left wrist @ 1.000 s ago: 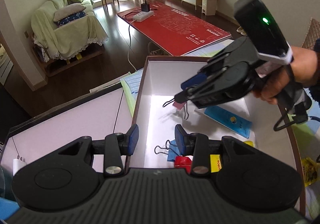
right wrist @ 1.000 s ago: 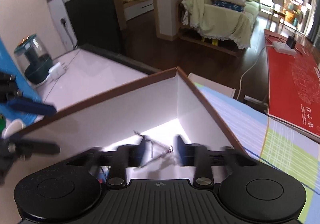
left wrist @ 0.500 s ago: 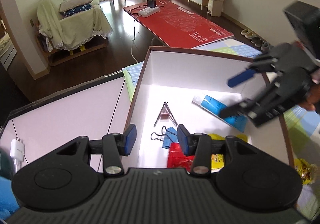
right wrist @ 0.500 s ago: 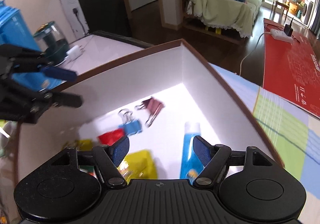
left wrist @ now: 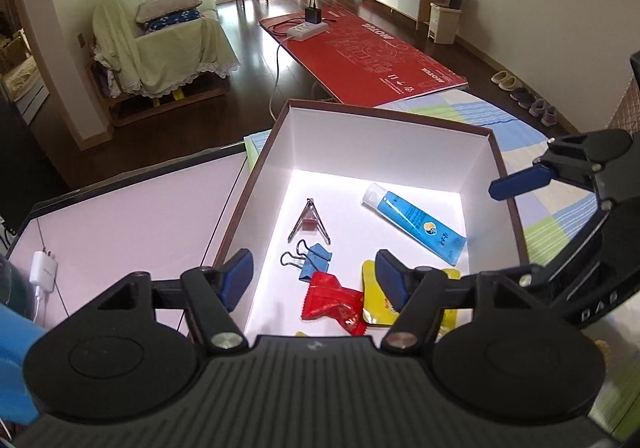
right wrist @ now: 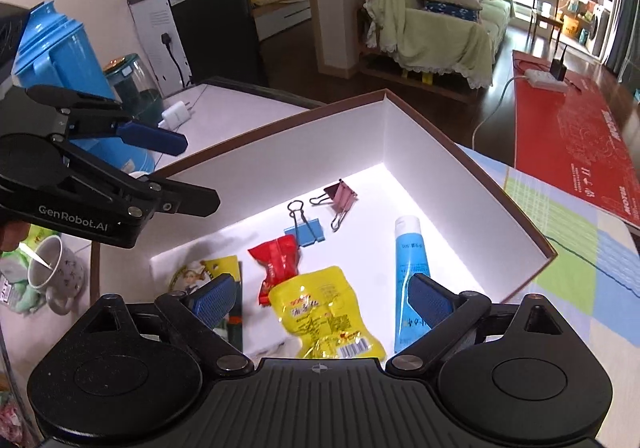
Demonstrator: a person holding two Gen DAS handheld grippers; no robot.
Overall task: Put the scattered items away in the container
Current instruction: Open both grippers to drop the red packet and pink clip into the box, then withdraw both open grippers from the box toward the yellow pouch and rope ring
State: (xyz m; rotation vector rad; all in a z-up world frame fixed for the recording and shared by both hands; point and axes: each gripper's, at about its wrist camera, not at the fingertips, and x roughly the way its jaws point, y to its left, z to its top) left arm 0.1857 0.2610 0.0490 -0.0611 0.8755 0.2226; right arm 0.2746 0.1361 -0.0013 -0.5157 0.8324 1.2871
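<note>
A white box with a brown rim (left wrist: 384, 112) holds a pink binder clip (left wrist: 310, 217), a blue binder clip (left wrist: 315, 266), a red packet (left wrist: 334, 302), a yellow packet (left wrist: 370, 288) and a blue tube (left wrist: 414, 224). My left gripper (left wrist: 314, 276) hangs open over the box's near left wall, holding nothing. The right gripper (left wrist: 516, 232) stands open at the box's right wall. In the right wrist view my right gripper (right wrist: 322, 300) is open above the yellow packet (right wrist: 320, 308) and tube (right wrist: 412, 268). The left gripper (right wrist: 192, 173) is open too.
A picture card (right wrist: 212, 272) also lies in the box (right wrist: 280, 124). Beside the box stand a blue jug (right wrist: 60, 59), a mug (right wrist: 56, 268) and a white charger plug (left wrist: 44, 272). A checked cloth (right wrist: 580, 248) covers the table to the right.
My right gripper let the pink binder clip drop into the box, opened wide and drew back to the right wall. My left gripper opened wider.
</note>
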